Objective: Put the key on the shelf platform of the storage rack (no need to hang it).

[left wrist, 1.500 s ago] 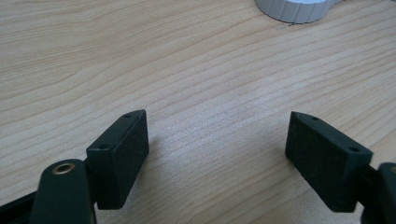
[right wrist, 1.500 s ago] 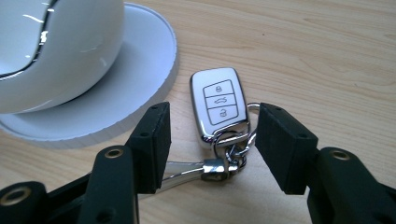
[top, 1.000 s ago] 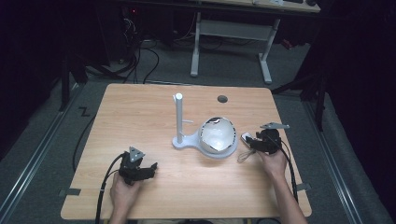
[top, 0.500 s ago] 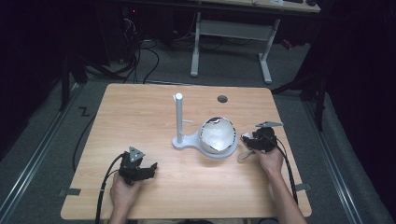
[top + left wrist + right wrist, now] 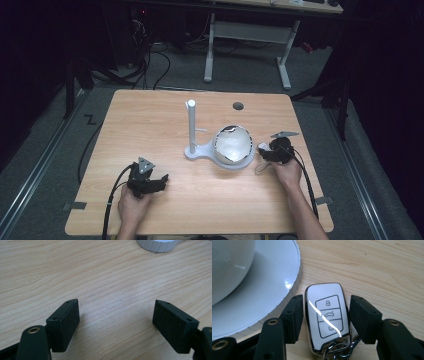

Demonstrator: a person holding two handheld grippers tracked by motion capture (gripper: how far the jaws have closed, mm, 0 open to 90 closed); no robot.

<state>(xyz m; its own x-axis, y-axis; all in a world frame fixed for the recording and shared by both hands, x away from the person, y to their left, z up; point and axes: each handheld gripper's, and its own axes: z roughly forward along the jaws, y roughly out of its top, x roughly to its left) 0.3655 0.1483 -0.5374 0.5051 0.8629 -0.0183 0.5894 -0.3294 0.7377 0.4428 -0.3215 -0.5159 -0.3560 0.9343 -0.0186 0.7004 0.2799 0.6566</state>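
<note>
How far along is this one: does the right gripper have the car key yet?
Partly. The right gripper brackets the car key beside the white stand's base, jaws flanking but not visibly clamped. Key lies on the table. Lifting remains. The left gripper rests open, empty.

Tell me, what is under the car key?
The wooden table lies under the car key, which sits between the right gripper jaws. A metal ring shows at its bottom end. The table right beneath the key is covered.
</note>
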